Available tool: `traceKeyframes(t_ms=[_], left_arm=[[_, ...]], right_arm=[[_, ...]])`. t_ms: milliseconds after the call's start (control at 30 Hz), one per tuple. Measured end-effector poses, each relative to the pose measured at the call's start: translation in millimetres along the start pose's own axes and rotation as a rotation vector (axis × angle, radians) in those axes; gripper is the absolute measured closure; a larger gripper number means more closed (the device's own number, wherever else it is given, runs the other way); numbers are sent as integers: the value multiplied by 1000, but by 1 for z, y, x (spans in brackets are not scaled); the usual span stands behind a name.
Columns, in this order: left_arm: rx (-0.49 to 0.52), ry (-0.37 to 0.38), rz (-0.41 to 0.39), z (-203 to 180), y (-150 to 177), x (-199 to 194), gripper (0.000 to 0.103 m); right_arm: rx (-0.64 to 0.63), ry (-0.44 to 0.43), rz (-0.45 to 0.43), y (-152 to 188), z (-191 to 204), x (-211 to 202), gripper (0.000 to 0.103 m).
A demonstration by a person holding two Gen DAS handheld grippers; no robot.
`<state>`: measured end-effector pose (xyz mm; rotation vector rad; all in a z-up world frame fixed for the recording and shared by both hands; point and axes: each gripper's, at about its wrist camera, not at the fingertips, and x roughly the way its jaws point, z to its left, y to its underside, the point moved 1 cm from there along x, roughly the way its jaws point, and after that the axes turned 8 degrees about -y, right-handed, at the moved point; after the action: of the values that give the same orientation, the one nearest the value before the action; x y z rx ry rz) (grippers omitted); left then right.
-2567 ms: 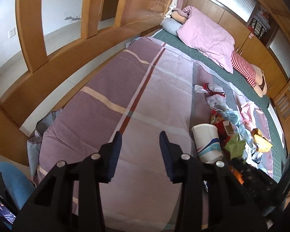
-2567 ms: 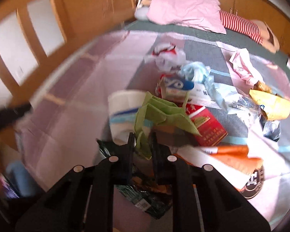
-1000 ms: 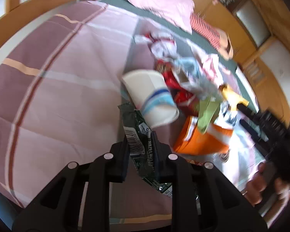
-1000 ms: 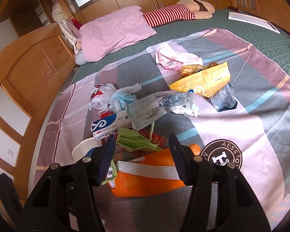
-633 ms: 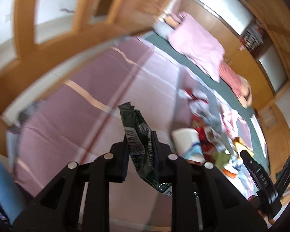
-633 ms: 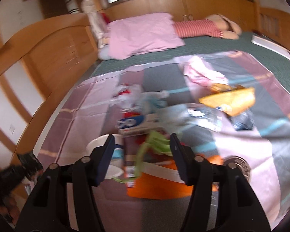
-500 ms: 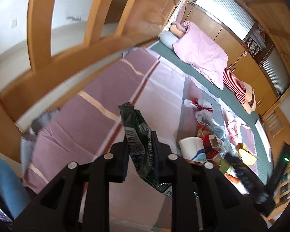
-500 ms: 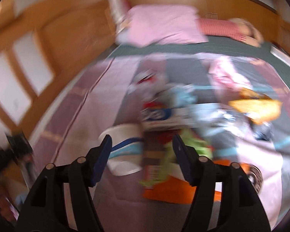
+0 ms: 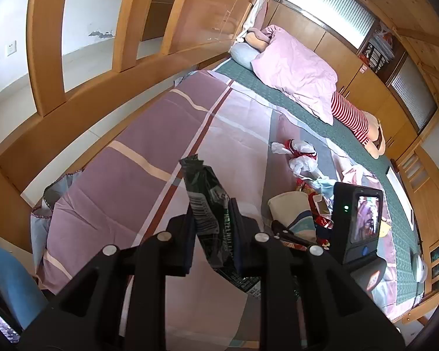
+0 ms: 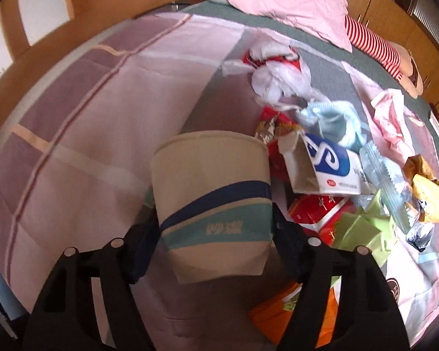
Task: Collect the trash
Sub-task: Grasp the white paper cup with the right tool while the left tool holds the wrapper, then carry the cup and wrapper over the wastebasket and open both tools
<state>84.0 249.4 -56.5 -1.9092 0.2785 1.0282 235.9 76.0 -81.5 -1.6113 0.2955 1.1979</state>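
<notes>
My left gripper (image 9: 212,222) is shut on a dark green snack wrapper (image 9: 210,201) and holds it above the striped bed sheet (image 9: 131,175). My right gripper (image 10: 216,228) is open, with its fingers on both sides of a white paper cup (image 10: 213,201) with blue and teal bands. The cup lies on the sheet with its mouth away from me; it also shows in the left wrist view (image 9: 289,207). A pile of trash lies to the cup's right: a blue and white box (image 10: 324,166), a red pack (image 10: 316,210), green paper (image 10: 359,228), an orange bag (image 10: 292,307).
A white and red plastic bag (image 10: 275,70), a blue face mask (image 10: 333,120), a yellow packet (image 10: 430,196) and pink paper (image 10: 392,120) lie farther back. A pink duvet (image 9: 295,67) and wooden cabinets are at the back. A wooden frame (image 9: 73,87) borders the bed's left side.
My right gripper has moved forward and down until its open fingers flank the paper cup. My left gripper keeps hold of the green wrapper and has hardly moved.
</notes>
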Motion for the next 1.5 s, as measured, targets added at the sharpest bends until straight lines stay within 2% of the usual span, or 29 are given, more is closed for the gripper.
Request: traceKeyframes(t_ms=[67, 167, 233, 333, 400, 500, 667, 767, 833, 900, 967, 1067, 1100, 1167, 1233, 1300, 1433, 1500], left_arm=[[-11, -3, 0, 4, 0, 0, 82], [-26, -9, -10, 9, -2, -1, 82], [-32, -1, -15, 10, -3, -2, 82], [-22, 20, -14, 5, -3, -2, 82], [-9, 41, -14, 0, -2, -2, 82], [13, 74, -12, -8, 1, -3, 82], [83, 92, -38, -23, 9, -14, 82], [166, 102, -72, -42, 21, -31, 82], [175, 126, -83, -54, 32, -49, 82], [193, 154, -109, -71, 48, -67, 82], [224, 218, -108, -95, 72, -85, 82], [304, 310, -84, -134, 110, -108, 82], [325, 333, -72, -144, 119, -112, 82], [395, 388, -45, -169, 142, -123, 82], [464, 422, -31, -192, 161, -134, 82], [535, 467, -20, -213, 181, -144, 82], [705, 663, 51, -264, 237, -168, 82], [813, 752, 73, -289, 270, -182, 79]], right_arm=[[2, -2, -32, 1, 3, -9, 36], [89, -52, -116, 3, -11, -36, 36], [153, -69, -220, 7, -24, -67, 36], [185, -62, -375, 19, -37, -116, 36], [213, -96, -454, 36, -47, -157, 36], [246, -102, -490, 73, -68, -215, 36], [335, 28, -458, 157, -126, -298, 36], [412, 185, -377, 222, -164, -331, 36], [478, 246, -293, 262, -186, -335, 36], [537, 272, -198, 299, -202, -329, 36], [579, 289, -102, 326, -212, -316, 34], [640, 234, 48, 355, -218, -288, 30], [658, 216, 79, 361, -218, -283, 29], [675, 221, 82, 374, -222, -285, 24], [695, 250, 21, 380, -228, -300, 23], [758, 290, -97, 383, -239, -329, 23], [893, 327, -350, 403, -266, -396, 21], [912, 350, -420, 408, -272, -419, 21]])
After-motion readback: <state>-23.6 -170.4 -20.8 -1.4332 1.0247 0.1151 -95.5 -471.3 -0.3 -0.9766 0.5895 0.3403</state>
